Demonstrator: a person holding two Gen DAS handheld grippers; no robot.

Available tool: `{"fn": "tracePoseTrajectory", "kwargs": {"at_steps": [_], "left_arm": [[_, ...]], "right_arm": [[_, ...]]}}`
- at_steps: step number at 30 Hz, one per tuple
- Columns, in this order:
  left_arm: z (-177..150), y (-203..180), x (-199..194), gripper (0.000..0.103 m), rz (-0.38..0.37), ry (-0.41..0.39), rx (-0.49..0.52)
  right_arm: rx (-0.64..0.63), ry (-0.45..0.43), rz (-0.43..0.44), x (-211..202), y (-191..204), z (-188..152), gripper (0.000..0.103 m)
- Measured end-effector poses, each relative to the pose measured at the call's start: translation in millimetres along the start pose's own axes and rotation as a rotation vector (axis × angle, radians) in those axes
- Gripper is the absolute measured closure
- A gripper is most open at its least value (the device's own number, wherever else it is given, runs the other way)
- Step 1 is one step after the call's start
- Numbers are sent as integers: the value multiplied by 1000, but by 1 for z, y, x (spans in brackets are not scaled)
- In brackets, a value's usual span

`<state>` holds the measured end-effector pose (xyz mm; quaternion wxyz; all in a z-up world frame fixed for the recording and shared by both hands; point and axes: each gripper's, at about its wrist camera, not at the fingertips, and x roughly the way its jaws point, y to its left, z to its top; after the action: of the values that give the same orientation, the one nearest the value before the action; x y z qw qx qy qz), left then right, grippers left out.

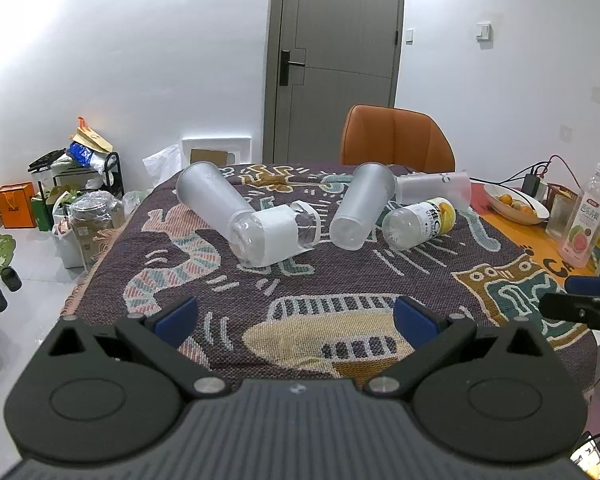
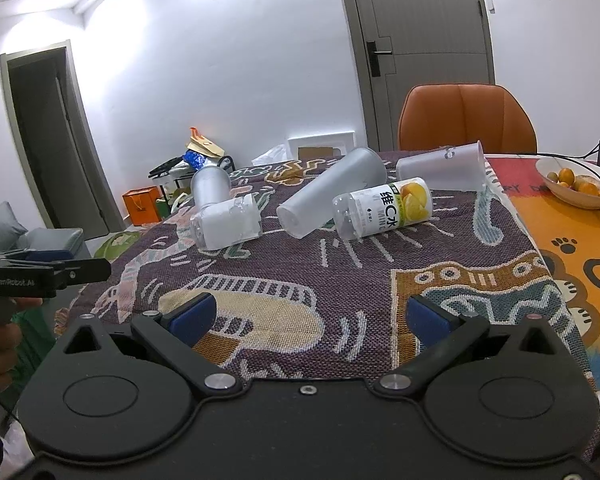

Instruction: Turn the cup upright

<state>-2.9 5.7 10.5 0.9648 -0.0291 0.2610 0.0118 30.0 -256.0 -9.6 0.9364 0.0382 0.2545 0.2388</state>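
Right wrist view alone shows both hand-held grippers, right (image 2: 306,320) and left (image 2: 44,270), released, over fallen cups (image 2: 332,192).

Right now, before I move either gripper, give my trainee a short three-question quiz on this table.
1. True or false: the left gripper and right gripper are both open and empty.
2. How many frosted cups lie on their sides on the patterned cloth? A) one B) three C) five
3. Fill in: the yellow-labelled bottle lies beside the middle frosted cup, on its ____ in the right wrist view.

Key: 1 true; 2 B; 3 right.
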Motion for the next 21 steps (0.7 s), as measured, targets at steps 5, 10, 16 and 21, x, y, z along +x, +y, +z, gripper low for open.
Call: {"fn": "tracePoseTrajectory", "kwargs": {"at_steps": [5,10,16,21], "left_arm": [[0,1,0,0,-2,0,-1],[-1,1,1,0,-4,2,-2],[0,-2,1,0,-12,-6,8],[0,-4,3,0,-29,-5,8]], "right_arm": [[-2,-1,0,0,0,0,0],[3,-1,1,0,-1,0,0],[6,0,0,1,-2,0,0],[5,1,-2,5,-2,1,0]]}}
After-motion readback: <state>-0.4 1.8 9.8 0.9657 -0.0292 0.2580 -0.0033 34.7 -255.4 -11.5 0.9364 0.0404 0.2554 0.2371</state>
